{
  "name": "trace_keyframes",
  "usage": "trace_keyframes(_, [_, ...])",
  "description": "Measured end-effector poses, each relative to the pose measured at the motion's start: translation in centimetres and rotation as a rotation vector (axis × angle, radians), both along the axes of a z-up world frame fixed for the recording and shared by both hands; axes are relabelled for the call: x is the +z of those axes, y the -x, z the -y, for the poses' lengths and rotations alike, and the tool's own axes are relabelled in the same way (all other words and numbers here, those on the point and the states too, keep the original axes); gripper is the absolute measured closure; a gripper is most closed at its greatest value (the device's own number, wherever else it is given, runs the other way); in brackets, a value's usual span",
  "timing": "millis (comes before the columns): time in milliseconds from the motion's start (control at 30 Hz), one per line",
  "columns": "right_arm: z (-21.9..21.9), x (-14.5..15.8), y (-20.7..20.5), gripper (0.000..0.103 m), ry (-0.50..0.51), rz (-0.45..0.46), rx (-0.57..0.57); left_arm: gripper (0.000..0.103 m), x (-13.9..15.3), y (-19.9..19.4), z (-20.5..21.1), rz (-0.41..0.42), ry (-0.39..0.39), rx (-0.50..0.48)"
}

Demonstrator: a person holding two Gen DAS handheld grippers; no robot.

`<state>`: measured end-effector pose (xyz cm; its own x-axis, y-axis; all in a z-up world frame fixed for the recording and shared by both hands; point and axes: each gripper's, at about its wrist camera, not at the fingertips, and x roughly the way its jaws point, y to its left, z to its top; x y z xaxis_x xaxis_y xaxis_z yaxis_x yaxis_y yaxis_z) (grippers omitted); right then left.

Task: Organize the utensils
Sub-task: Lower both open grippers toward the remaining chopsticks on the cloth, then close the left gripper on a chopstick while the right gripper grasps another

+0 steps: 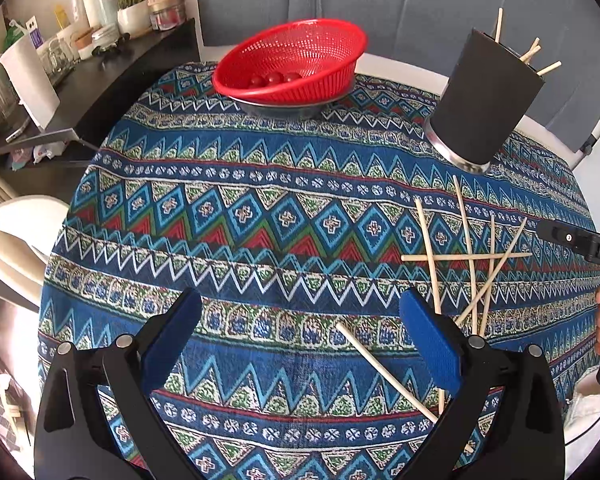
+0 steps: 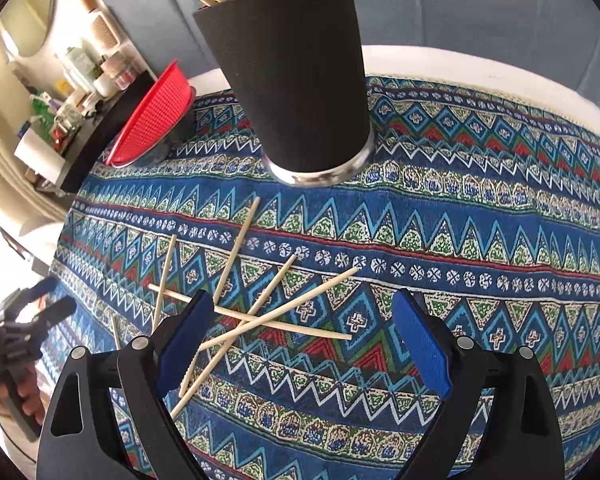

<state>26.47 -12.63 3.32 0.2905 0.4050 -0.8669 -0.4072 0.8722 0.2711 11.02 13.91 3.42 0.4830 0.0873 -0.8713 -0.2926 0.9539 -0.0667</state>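
Right wrist view, my right gripper (image 2: 304, 344) spread wide and holding nothing above crossed chopsticks (image 2: 260, 312) on the tablecloth (image 2: 480, 240), black holder (image 2: 292, 80) beyond, my left gripper (image 1: 300, 344) likewise agape, empty.

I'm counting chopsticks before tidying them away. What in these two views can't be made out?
- Cup contents: both views show only stick tips above its rim; the wall hides the count inside.
- Loose chopsticks: right wrist view, the right tool covers their near ends; they overlap.
- Lone chopstick: left wrist view, its near end runs under the left tool.
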Motion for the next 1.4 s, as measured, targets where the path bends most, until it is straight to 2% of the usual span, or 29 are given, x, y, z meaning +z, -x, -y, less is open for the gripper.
trace_keyframes(67, [0.3, -0.7, -0.3, 0.017, -0.017, -0.022, -0.024, 0.006, -0.6, 0.2, 0.5, -0.018, 0.007, 0.011])
trace_keyframes(267, [0.9, -1.9, -0.9, 0.017, -0.086, -0.047, -0.068, 0.007, -2.2, 1.0, 0.9, -0.027, 0.142, 0.048])
trace_keyframes(400, [0.8, -2.9, -1.3, 0.018, -0.138, -0.08, -0.095, 0.02, -3.5, 0.6, 0.7, -0.077, 0.247, 0.072])
trace_keyframes(467, [0.5, -3.4, -1.5, 0.023, -0.158, -0.096, -0.099, 0.024, -4.3, 0.3, 0.7, -0.105, 0.309, 0.074])
trace_keyframes(567, [0.4, -3.8, -1.7, 0.026, -0.18, -0.095, -0.117, 0.03, -4.4, 0.2, 1.2, -0.097, 0.323, 0.062])
trace_keyframes(633, [0.5, -3.9, -1.9, 0.032, -0.186, -0.086, -0.131, 0.034, -4.4, 0.0, 1.5, -0.092, 0.32, 0.063])
trace_keyframes(700, [0.6, -4.1, -2.2, 0.037, -0.187, -0.082, -0.137, 0.034, -4.4, -0.4, 2.1, -0.099, 0.281, 0.054])
trace_keyframes(733, [0.6, -4.1, -2.3, 0.042, -0.181, -0.075, -0.138, 0.036, -4.4, -0.5, 2.6, -0.104, 0.252, 0.052])
trace_keyframes(800, [0.9, -4.2, -2.5, 0.053, -0.158, -0.057, -0.147, 0.043, -4.4, -0.5, 3.6, -0.11, 0.171, 0.054])
trace_keyframes(867, [1.0, -4.3, -2.6, 0.067, -0.154, -0.047, -0.154, 0.044, -4.5, -0.6, 4.7, -0.118, 0.083, 0.027])
trace_keyframes(900, [1.1, -4.4, -2.7, 0.072, -0.153, -0.044, -0.156, 0.048, -4.6, -0.6, 5.3, -0.12, 0.042, 0.027])
trace_keyframes(933, [1.1, -4.5, -2.7, 0.083, -0.151, -0.039, -0.16, 0.054, -4.7, -0.6, 5.8, -0.12, 0.002, 0.031])
trace_keyframes(967, [1.5, -4.7, -2.8, 0.085, -0.155, -0.037, -0.163, 0.058, -4.7, -0.6, 6.1, -0.112, -0.028, 0.037])
trace_keyframes(1033, [2.1, -5.0, -2.8, 0.088, -0.203, -0.049, -0.164, 0.078, -4.7, -0.5, 6.7, -0.094, -0.035, 0.016])
trace_keyframes(1133, [3.2, -5.5, -3.1, 0.091, -0.269, -0.083, -0.176, 0.095, -4.6, -0.5, 7.0, -0.102, 0.0, 0.012])
trace_keyframes(1233, [3.9, -5.5, -3.1, 0.095, -0.294, -0.09, -0.175, 0.098, -4.6, -0.5, 7.0, -0.106, 0.022, 0.007])
trace_keyframes(1400, [4.6, -4.2, -2.6, 0.097, -0.316, -0.046, -0.165, 0.098, -4.7, 0.0, 5.5, -0.125, 0.065, 0.001])
